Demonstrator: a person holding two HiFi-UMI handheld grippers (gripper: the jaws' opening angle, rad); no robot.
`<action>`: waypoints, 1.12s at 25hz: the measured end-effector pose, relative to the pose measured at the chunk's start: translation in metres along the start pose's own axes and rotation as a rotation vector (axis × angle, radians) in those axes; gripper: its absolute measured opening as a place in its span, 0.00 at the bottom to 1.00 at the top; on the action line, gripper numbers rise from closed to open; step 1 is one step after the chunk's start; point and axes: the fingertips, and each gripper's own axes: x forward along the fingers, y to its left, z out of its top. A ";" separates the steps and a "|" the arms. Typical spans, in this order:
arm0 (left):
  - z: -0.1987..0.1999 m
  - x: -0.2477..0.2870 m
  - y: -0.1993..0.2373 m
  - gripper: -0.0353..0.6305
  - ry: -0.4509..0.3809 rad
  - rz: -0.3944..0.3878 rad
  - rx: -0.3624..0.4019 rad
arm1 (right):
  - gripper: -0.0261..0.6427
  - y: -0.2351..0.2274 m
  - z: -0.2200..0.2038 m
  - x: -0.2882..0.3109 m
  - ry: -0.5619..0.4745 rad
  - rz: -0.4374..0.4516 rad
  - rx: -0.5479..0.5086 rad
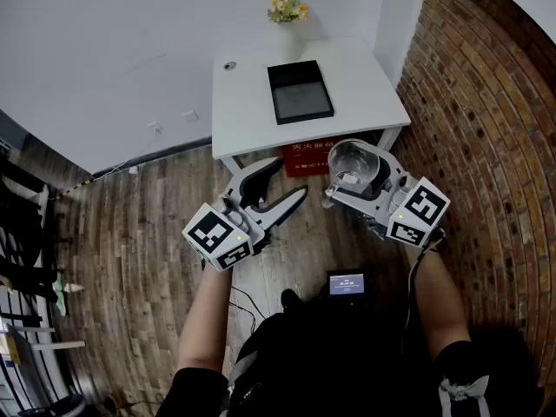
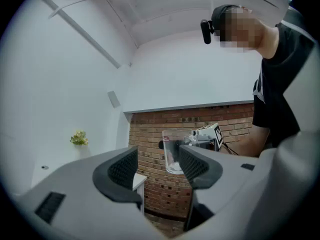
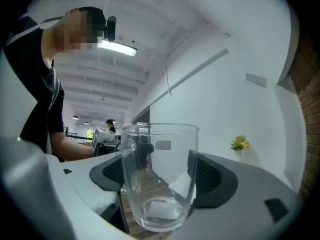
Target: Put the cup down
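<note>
A clear glass cup (image 1: 354, 165) stands upright between the jaws of my right gripper (image 1: 358, 174), which is shut on it and held level in the air over the wooden floor. In the right gripper view the cup (image 3: 160, 184) is empty, and the dark pads (image 3: 207, 176) press on both its sides. My left gripper (image 1: 287, 181) hovers to the left of it, open, with nothing between its fingers. The left gripper view shows the open left gripper (image 2: 157, 166), with the cup (image 2: 171, 154) well beyond it, in front of the brick wall.
A white table (image 1: 365, 85) stands ahead against the white wall, with a black tray (image 1: 300, 91) on it and a small bunch of flowers (image 1: 287, 8) at its back edge. A red box (image 1: 311, 156) sits under the table. A brick wall (image 1: 486, 102) runs along the right.
</note>
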 end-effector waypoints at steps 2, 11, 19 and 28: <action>0.000 0.000 -0.001 0.43 -0.002 -0.001 0.000 | 0.60 0.001 0.000 -0.001 -0.001 -0.001 -0.001; 0.002 -0.001 -0.002 0.43 -0.005 -0.005 -0.001 | 0.60 0.003 0.004 -0.002 -0.011 -0.003 0.003; 0.001 0.003 -0.004 0.43 -0.007 -0.010 -0.001 | 0.60 0.001 0.003 -0.006 -0.012 -0.007 0.006; -0.005 0.022 -0.009 0.43 0.003 -0.012 0.004 | 0.60 -0.011 0.000 -0.018 -0.019 -0.006 0.009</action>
